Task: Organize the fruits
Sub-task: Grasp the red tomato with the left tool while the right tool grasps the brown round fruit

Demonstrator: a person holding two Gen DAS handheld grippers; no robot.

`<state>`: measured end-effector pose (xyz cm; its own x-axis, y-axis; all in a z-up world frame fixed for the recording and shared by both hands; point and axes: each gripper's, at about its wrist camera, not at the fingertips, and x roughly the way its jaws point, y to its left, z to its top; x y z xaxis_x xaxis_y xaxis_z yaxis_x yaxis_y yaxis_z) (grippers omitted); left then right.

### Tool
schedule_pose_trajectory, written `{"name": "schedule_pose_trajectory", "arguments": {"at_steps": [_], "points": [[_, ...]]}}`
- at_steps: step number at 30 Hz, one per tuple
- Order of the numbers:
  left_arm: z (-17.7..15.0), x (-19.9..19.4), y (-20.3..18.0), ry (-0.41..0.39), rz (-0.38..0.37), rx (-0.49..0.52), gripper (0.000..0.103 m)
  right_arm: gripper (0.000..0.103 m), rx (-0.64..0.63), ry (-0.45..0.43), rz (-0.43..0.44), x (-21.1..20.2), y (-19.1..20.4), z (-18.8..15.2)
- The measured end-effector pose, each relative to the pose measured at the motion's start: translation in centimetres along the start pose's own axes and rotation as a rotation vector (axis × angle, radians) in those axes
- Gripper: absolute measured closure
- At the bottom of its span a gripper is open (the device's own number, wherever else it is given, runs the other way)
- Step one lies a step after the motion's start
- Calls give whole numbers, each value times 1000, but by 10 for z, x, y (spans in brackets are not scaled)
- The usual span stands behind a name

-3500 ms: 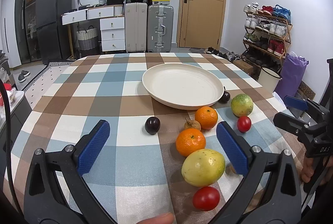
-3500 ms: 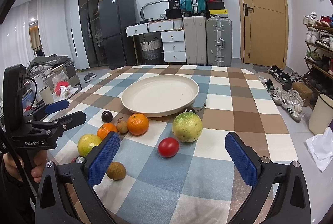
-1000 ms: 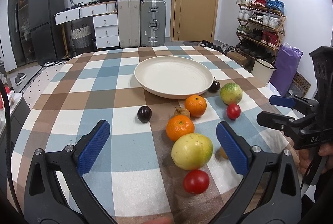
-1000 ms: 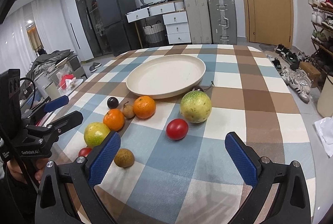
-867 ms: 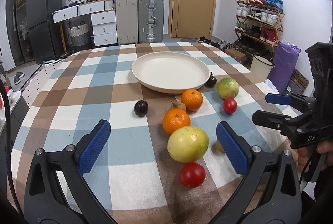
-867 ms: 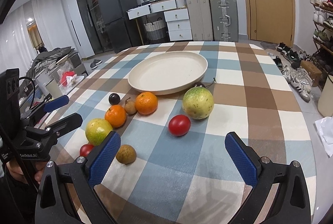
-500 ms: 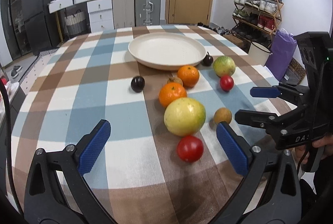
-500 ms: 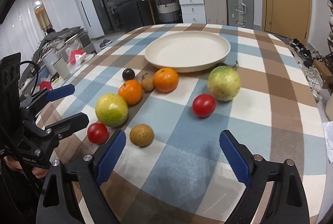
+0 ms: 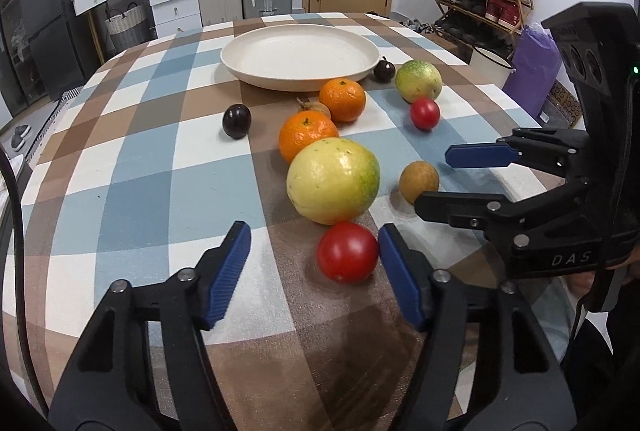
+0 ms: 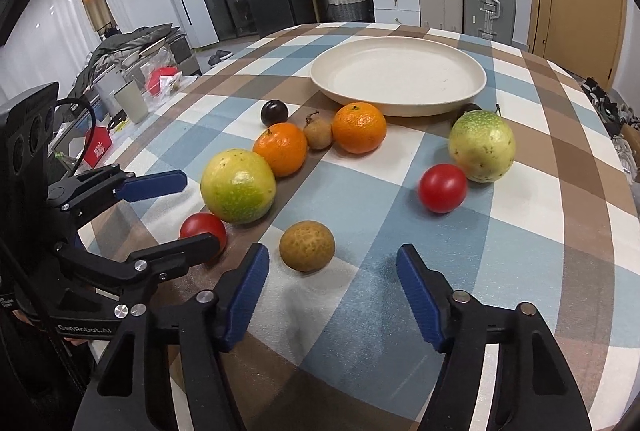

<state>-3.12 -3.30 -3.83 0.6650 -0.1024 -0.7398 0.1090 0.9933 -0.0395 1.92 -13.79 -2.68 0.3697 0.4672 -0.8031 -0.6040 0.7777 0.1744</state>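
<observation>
I'm bracketing the tomato (image 9: 347, 252) with my left gripper (image 9: 314, 273), jaws wide, holding nothing. My right gripper (image 10: 332, 291), also open and empty, is hovering beside it. Closing off-centre could roll it away.

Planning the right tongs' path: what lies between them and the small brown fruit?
Only bare checked tablecloth separates the right tongs from the small brown fruit, seen in the right wrist view.
</observation>
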Motion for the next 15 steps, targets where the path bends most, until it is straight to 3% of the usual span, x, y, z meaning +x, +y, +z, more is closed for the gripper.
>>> {"name": "schedule_pose_trajectory", "arguments": {"at_steps": [7,15], "points": [[0,-3,-9,9,-68,21,75,48,-14,7,14,2,5,0],[1,-3,-12,10,-66,26,75,63,-27,7,20,3,7,1]]}}
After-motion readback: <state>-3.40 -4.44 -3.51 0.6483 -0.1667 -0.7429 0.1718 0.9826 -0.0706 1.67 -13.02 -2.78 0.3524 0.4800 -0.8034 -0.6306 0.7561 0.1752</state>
